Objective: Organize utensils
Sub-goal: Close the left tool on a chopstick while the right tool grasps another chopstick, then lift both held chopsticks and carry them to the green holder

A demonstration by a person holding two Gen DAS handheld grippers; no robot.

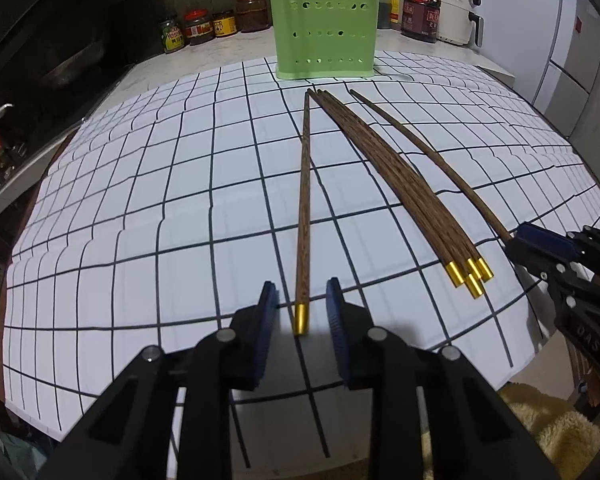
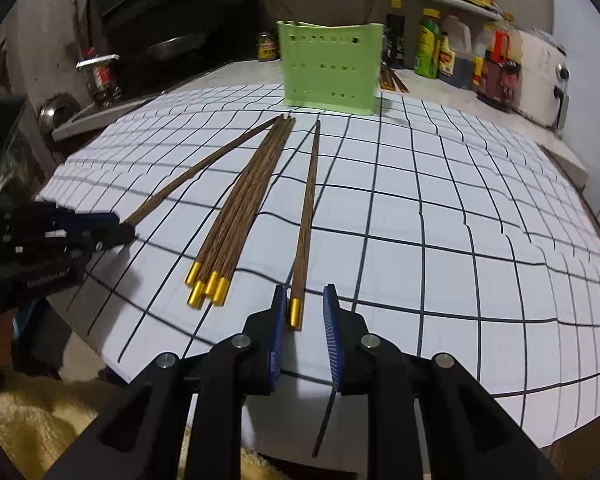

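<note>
Several brown wooden chopsticks with gold end caps lie on a white grid mat (image 1: 180, 200). My left gripper (image 1: 302, 300) is open, its jaws either side of the gold end of a single chopstick (image 1: 304, 208). My right gripper (image 2: 305, 300) is open around the gold end of another single chopstick (image 2: 306, 208). A bundle of chopsticks (image 1: 412, 188) lies between the two; it also shows in the right wrist view (image 2: 240, 208). A green perforated utensil holder (image 1: 324, 36) stands at the mat's far edge, seen too in the right wrist view (image 2: 330, 66), with chopsticks in it.
Jars and sauce bottles (image 1: 216, 26) line the counter behind the holder, with a white air fryer (image 1: 460, 4) at the far right. A stove with a pan (image 2: 168, 46) lies to the left. A yellow towel (image 1: 556, 432) lies below the mat's near edge.
</note>
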